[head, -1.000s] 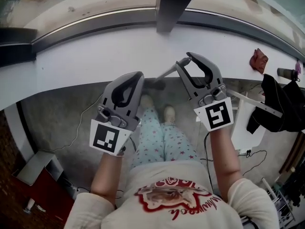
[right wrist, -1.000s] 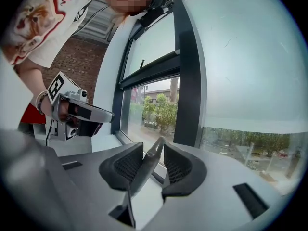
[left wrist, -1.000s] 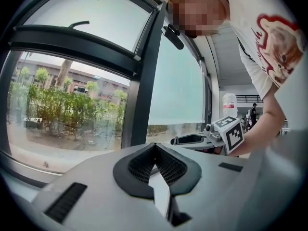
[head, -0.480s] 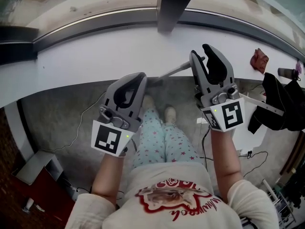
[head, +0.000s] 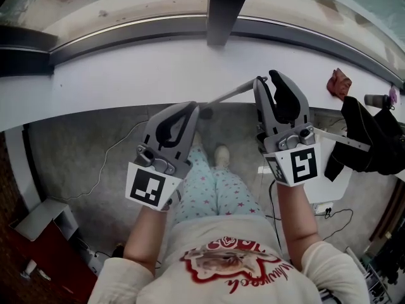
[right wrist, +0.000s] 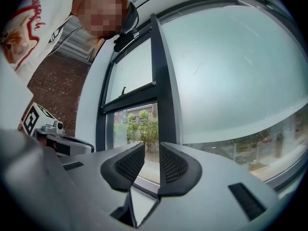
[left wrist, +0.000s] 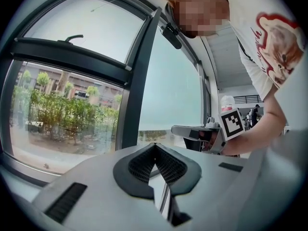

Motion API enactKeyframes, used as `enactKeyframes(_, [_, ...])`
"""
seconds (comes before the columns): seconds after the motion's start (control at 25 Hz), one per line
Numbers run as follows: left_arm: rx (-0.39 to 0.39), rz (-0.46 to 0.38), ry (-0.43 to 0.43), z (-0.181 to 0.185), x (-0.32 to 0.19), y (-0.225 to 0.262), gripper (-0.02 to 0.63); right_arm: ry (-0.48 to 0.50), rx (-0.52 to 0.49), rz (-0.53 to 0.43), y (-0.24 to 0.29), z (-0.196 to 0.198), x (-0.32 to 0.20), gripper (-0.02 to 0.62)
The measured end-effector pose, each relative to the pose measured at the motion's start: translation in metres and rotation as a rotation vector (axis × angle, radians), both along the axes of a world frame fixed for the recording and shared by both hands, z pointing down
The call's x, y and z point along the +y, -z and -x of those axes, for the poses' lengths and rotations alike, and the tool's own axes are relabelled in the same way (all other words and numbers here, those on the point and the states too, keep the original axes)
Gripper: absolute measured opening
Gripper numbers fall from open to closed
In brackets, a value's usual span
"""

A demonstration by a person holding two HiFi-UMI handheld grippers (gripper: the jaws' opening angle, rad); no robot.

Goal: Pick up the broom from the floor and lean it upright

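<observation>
In the head view a thin grey broom handle (head: 224,95) slants across the foot of the white sill wall (head: 126,75). Its dark lower end (head: 205,113) lies near the floor, and its upper end is hidden behind my right gripper (head: 269,78). That gripper is held level toward the window. Its jaws are closing a little, still apart, with nothing between the pads (right wrist: 174,165). My left gripper (head: 190,106) is beside it to the left, raised over the floor. Its pads (left wrist: 142,165) meet at the tips and hold nothing.
A dark window post (head: 224,8) rises straight ahead above the sill wall. A cable (head: 107,163) trails over the grey floor at left, and a red box (head: 47,242) sits at the lower left. At right, dark clothing (head: 370,138) hangs on a white rack, with a red cloth (head: 340,81) on the sill.
Both grippers have risen and moved toward the window. The right one has rolled upright and its jaws have narrowed slightly. The broom handle has stayed in place.
</observation>
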State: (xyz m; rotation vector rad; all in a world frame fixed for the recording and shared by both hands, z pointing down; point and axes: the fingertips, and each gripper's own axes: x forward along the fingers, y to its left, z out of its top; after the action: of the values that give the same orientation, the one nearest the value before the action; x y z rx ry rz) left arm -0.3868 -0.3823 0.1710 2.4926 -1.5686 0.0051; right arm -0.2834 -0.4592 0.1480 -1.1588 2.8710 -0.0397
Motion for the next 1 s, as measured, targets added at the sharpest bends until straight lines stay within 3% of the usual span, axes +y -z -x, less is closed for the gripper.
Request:
enactKeyframes(0.12, [-0.004, -0.014, 0.004, -0.009, 0.004, 0.006, 0.017, -0.021, -0.001, -0.004, 0.005, -0.014, 0.006, 0.037])
enactKeyframes(0.36, [-0.001, -0.03, 0.019, -0.027, 0.021, 0.016, 0.017, -0.009, -0.008, 0.027, 0.009, -0.032, 0.034, 0.028])
enactKeyframes(0.72, [0.011, -0.069, 0.005, -0.068, 0.05, 0.055, 0.017, 0.134, -0.012, 0.009, 0.042, -0.016, 0.096, 0.025])
enactKeyframes(1.0, [0.022, -0.118, 0.028, -0.081, 0.073, 0.085, 0.017, 0.165, -0.065, 0.041, 0.066, -0.016, 0.111, 0.025])
